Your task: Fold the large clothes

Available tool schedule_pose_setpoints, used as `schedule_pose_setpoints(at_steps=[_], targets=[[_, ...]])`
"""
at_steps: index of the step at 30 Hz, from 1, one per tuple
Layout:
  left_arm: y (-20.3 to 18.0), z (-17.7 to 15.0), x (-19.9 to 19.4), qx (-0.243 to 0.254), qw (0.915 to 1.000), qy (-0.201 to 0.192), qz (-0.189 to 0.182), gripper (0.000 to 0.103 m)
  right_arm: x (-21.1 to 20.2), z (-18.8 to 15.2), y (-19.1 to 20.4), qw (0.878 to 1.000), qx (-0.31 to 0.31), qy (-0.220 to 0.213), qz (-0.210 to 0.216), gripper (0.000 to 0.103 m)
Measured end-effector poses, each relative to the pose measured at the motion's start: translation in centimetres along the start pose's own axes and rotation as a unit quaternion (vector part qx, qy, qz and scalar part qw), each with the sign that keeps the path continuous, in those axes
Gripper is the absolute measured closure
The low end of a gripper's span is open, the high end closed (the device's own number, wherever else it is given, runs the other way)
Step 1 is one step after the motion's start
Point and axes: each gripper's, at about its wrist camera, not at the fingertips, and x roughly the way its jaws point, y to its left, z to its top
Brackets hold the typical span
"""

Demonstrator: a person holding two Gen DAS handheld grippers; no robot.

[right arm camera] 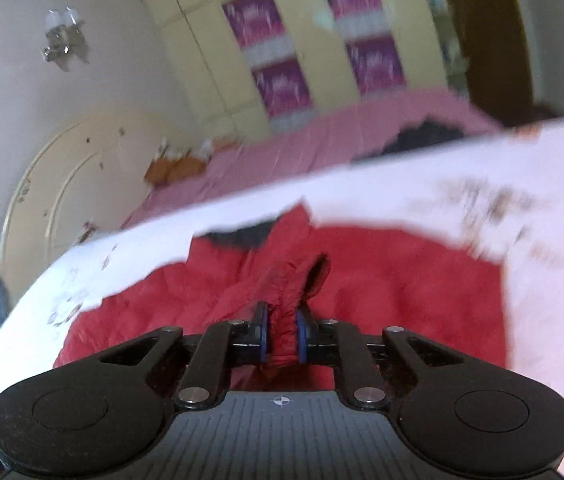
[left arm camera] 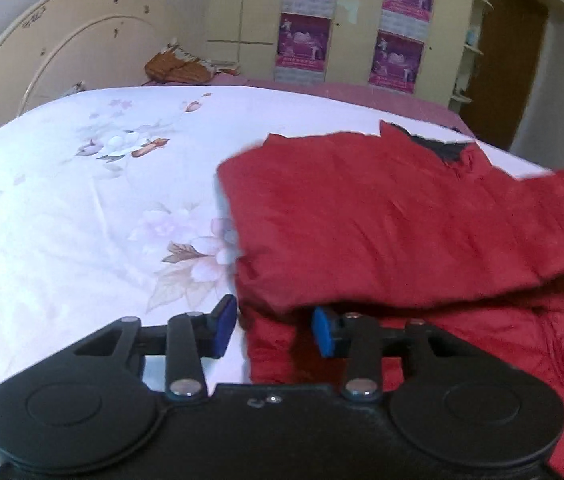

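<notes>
Pinched nearly together, the right gripper (right arm camera: 282, 334) has a bunched ridge of the red padded jacket (right arm camera: 382, 292) squeezed between its blue pads, low in the centre of the right wrist view. The left gripper (left arm camera: 273, 330) stands partly open at the jacket's (left arm camera: 382, 216) near left edge, lower centre of its view; red cloth lies between the pads, neither pressing it. The jacket sprawls over a white floral bedspread (left arm camera: 81, 208), filling the right half of the left view.
</notes>
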Motion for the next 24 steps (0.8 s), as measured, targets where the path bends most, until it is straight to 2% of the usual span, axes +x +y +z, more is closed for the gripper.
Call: schedule_pose_setpoints(at_steps=[5, 13, 17, 21, 24], targets=[[0.3, 0.5, 0.3, 0.001, 1.0000, 0.003, -0.004, 0.069, 0.7, -1.6, -2.4, 0.999, 0.030, 0.038, -0.020, 0.090], [1.6, 0.6, 0.4, -0.022, 0.9996, 0.014, -0.008, 0.074, 1.1, -2.8, -3.2, 0.998, 0.026, 0.044, -0.034, 0.090], [2.6, 0.7, 0.4, -0.033, 0.9993, 0.016, 0.002, 0.074, 0.9, -2.1, -2.8, 0.999, 0.017, 0.027, -0.025, 0.090], [3.2, 0.8, 0.4, -0.034, 0.9991, 0.025, -0.004, 0.073, 3.1, -3.5, -3.1, 0.996, 0.014, 0.076, -0.046, 0.090], [3.6, 1.1, -1.3, -0.045, 0.9990, 0.005, -0.003, 0.065, 3.0, -4.2, -3.7, 0.994, 0.025, 0.090, -0.049, 0.089]])
